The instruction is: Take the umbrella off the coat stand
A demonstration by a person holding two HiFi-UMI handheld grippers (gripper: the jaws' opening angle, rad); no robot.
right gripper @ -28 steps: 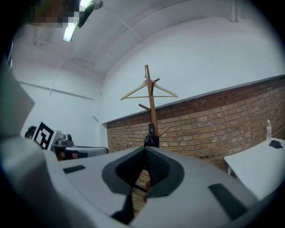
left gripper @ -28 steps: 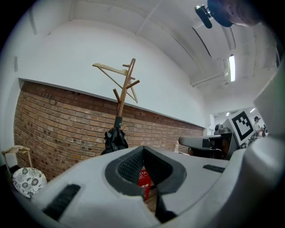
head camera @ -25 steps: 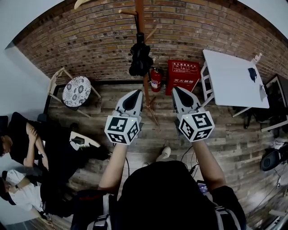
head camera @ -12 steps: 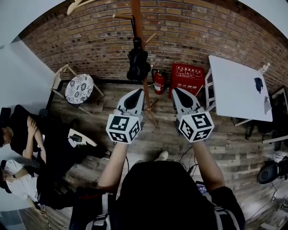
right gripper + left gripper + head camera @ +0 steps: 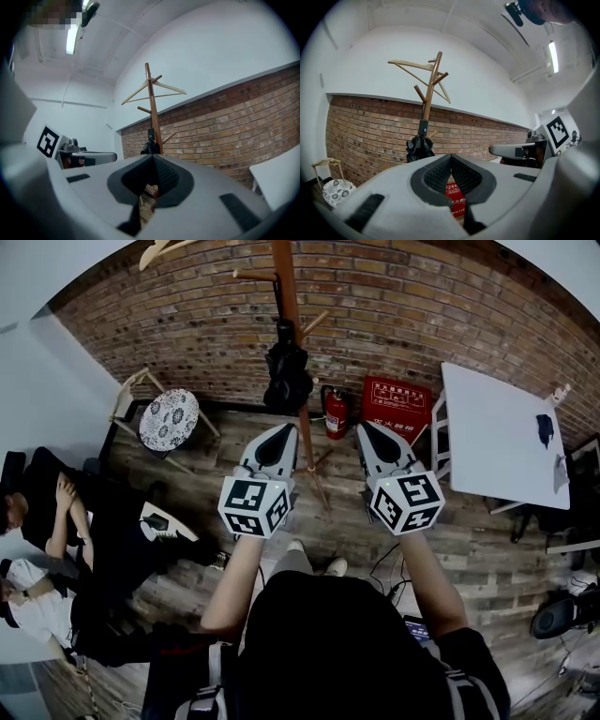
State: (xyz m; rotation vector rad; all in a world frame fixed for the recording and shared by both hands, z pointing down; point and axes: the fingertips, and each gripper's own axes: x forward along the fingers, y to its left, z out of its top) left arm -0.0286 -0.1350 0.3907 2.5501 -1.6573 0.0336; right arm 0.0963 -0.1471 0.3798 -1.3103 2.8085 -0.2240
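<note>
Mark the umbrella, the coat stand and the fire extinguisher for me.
Umbrella (image 5: 288, 376), head view, on its folded black canopy.
Coat stand (image 5: 286, 282), head view, on the wooden pole above the umbrella.
Fire extinguisher (image 5: 336, 414), head view, on its red cylinder body.

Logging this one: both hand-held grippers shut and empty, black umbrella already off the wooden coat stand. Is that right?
Not quite. The black umbrella is not off yet: the head view shows it hanging on the wooden coat stand. The rest holds: the left hand-held gripper and right hand-held gripper are both shut and empty.
</note>
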